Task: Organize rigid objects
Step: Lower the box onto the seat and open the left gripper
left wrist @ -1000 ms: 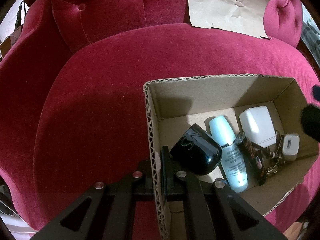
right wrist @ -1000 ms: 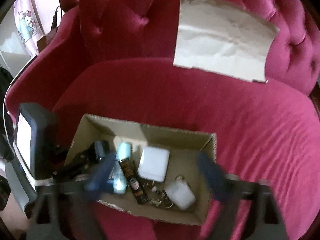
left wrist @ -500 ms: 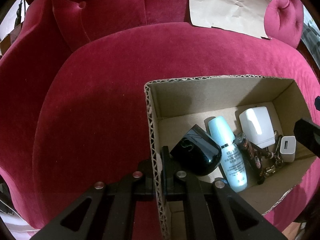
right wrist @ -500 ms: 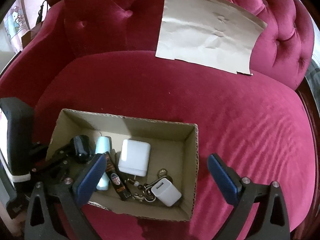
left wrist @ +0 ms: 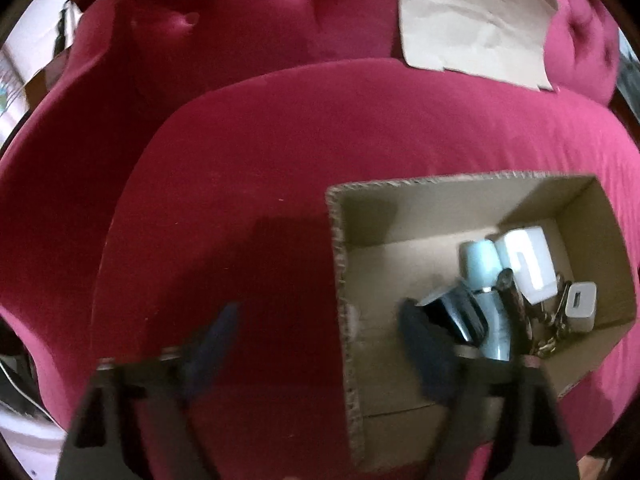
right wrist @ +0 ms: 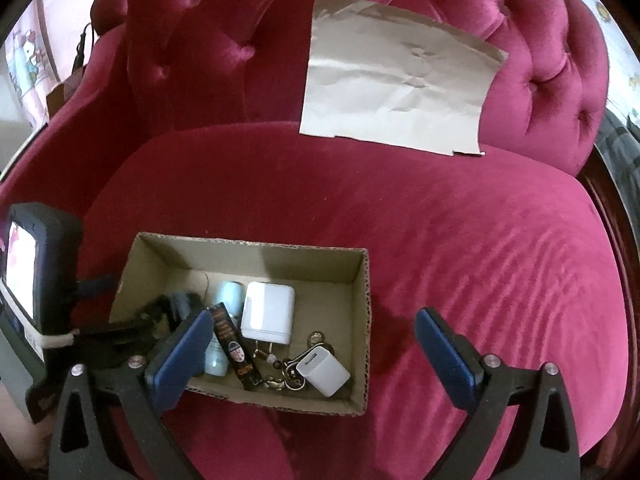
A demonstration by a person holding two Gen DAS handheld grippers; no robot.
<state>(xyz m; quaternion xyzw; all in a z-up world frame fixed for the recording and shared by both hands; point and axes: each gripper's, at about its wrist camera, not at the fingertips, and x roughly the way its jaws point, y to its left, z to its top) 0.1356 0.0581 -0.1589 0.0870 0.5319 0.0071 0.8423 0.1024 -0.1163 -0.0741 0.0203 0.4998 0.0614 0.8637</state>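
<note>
Cardboard box [right wrist: 360,288] sits on the red sofa seat [right wrist: 460,240], and all my rigid things lie inside it, gathered toward its near wall: a white charger block [right wrist: 269,312], a small white plug cube [right wrist: 323,370], a pale blue bottle [left wrist: 482,276], a dark narrow tube [right wrist: 234,350], a black glossy case [left wrist: 454,316] and some keys [right wrist: 296,362]. The bottle and the tube lie with their long axis running from the near wall toward the far wall of the box.

My left fingers [left wrist: 320,344] have just been opening and now stand wide, one on each side of the left box wall; they do not press it, and nothing is held. One left finger is inside the box, just beside the black case, so I judge my left hand is the nearer one for that case and for the bottle.

My right fingers [right wrist: 316,356] are also wide apart and empty. They hover over the near right part of the box, and the plug cube and keys lie between them from this view, so the right hand is better placed for those.
</note>
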